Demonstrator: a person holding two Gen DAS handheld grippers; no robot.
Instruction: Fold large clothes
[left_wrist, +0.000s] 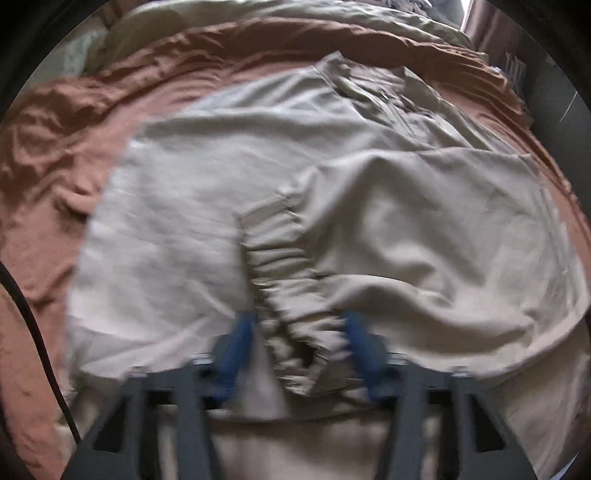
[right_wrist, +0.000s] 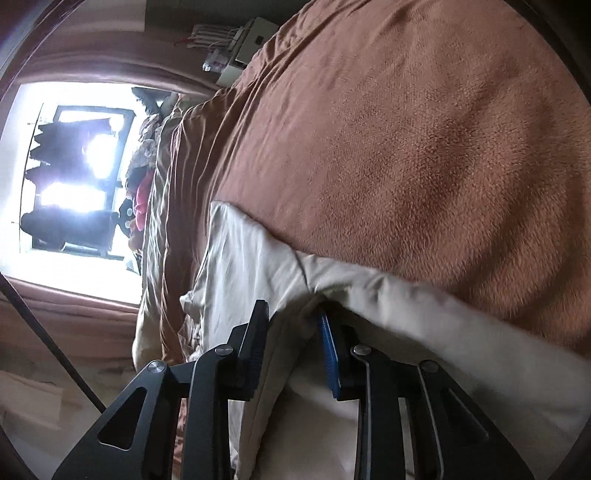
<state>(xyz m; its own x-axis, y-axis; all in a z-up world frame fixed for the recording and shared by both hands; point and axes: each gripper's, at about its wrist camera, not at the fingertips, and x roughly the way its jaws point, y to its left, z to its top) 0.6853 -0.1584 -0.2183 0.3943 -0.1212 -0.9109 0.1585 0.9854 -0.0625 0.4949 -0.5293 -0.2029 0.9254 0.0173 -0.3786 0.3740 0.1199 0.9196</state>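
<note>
Beige garment (left_wrist: 207, 206), looks like trousers, lies spread over the centre of the left wrist view, on a brown fleece blanket (left_wrist: 55, 147). Its gathered elastic waistband (left_wrist: 284, 266) runs from mid-frame down to the lower centre, bunched and wrinkled. One flap of the cloth lies folded over at centre right, with a raised crease.

Left gripper (left_wrist: 299, 325) at the bottom centre, pointing down at the cloth. Blue fingertips (left_wrist: 240, 332) stand on either side of the bunched waistband with the fabric between them; picture is motion-blurred, so I cannot tell whether the pads really press on it.

Right wrist view is rolled sideways. Same garment (right_wrist: 240, 258) fills the lower centre and runs to the lower right, over the blanket (right_wrist: 424, 147), which takes up the upper right. Right gripper (right_wrist: 291, 314) at the bottom centre: black finger on the left, blue-padded finger (right_wrist: 328, 354) on the right, a fold of the beige cloth passing between them. Gap partly closed; grip not clear from here.

Bright window (right_wrist: 74, 166) at left, curtain around it. Pile of mixed clothes (right_wrist: 142, 173) at the blanket's far edge. White boxes (right_wrist: 247, 44) at top centre. Dark cable (left_wrist: 33, 332) at the lower left of the left wrist view.
</note>
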